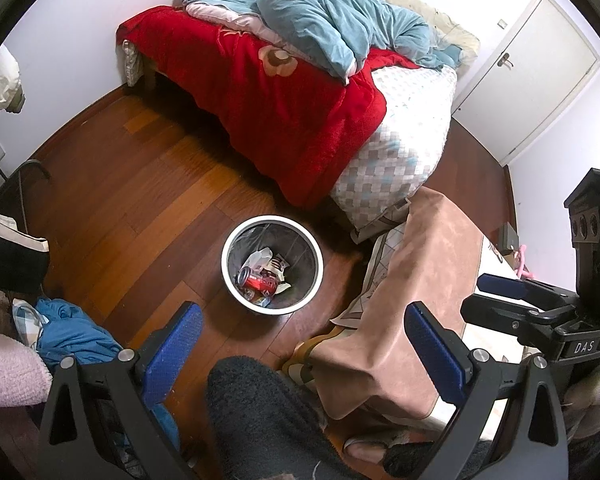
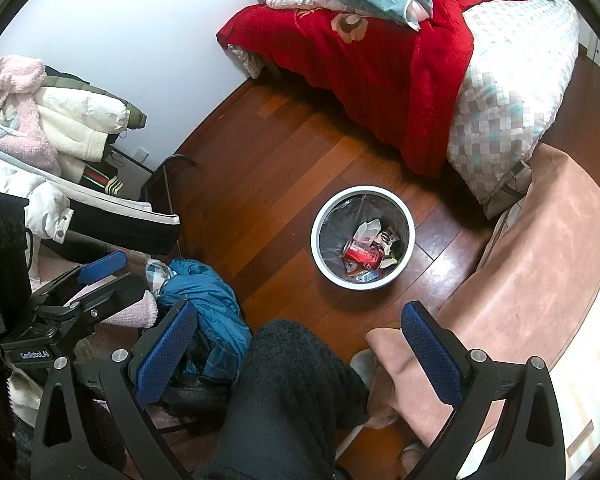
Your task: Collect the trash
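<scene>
Trash sits already in the bin [image 1: 273, 265] out on the wood floor [image 1: 140, 208]: a red can [image 1: 257, 282], a white wrapper [image 1: 260, 258] and scraps lie at the bottom of the grey liner. The bin stands upright, well apart from both tools, near the foot of the bed [image 1: 300, 120].

Left gripper [image 1: 300, 356] hovers high with its fingers [image 1: 172, 344] spread wide, nothing between them. Right gripper [image 2: 296, 356] is the same, blue fingers [image 2: 430, 356] apart and empty. No loose rubbish shows clearly on the floor, so the job looks close to done, or the next piece lies out of view.

If another piece turns up, I'd carry it over the white rim, centre it above the opening and let go low, so it doesn't bounce out.

Room to move: open floor lies left and far of the bin. Tighter on the right, where the pink-draped counter [image 1: 432, 280] edge comes close to it. The person's dark-trousered leg [image 2: 288, 396] fills the near centre, and a blue garment [image 2: 208, 312] is heaped at near left.
</scene>
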Demonstrator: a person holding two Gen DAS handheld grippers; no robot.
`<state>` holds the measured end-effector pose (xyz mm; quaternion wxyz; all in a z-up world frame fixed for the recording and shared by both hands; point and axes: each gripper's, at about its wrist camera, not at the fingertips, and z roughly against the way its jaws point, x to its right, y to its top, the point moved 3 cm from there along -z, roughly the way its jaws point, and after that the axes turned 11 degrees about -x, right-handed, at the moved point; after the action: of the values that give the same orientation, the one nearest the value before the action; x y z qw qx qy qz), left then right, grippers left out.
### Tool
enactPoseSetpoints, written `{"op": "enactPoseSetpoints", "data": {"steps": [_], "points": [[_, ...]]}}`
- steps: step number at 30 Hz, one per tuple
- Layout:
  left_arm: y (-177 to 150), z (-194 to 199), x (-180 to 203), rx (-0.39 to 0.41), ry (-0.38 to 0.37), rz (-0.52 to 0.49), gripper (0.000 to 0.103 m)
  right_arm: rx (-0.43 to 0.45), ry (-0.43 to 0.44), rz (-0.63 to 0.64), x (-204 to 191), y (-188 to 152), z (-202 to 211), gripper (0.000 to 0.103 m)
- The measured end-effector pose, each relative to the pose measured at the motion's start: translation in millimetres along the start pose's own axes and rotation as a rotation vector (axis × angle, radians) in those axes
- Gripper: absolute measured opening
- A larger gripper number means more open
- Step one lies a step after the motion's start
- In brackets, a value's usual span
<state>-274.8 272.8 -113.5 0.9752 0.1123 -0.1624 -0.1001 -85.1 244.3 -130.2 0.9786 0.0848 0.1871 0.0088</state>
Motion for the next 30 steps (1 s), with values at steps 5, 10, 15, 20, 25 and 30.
{"op": "enactPoseSetpoints", "data": {"steps": [5, 10, 15, 20, 25, 30], "points": [[-0.9, 0.1, 0.3, 0.000, -0.001, 0.000, 0.103, -0.001, 0.001, 0.000, -0.5, 0.0, -0.1, 0.103], [-0.4, 0.4, 0.7, 0.000, 0.001, 0.001, 0.103, 0.000, -0.001, 0.000, -0.3, 1.9, 0.4, 0.103], [-0.2, 0.5, 1.1, 0.001, -0.001, 0.000, 0.103, -0.002, 0.004, 0.010, -1.5, -1.5, -1.2, 0.103], [0.9, -0.1, 0.1, 0.003, -0.004, -0.007, 0.103, -0.002, 0.003, 0.014, -3.0, -3.3, -0.4, 0.103], [0.6, 0.3, 0.7, 0.003, -0.003, -0.006, 0.103, -0.001, 0.003, 0.011, -3.7, -1.3, -0.4, 0.103], [-0.1, -0.3, 1.1, 0.004, -0.004, -0.005, 0.103, -0.001, 0.005, 0.012, -4.5, -2.8, -0.1, 0.103]]}}
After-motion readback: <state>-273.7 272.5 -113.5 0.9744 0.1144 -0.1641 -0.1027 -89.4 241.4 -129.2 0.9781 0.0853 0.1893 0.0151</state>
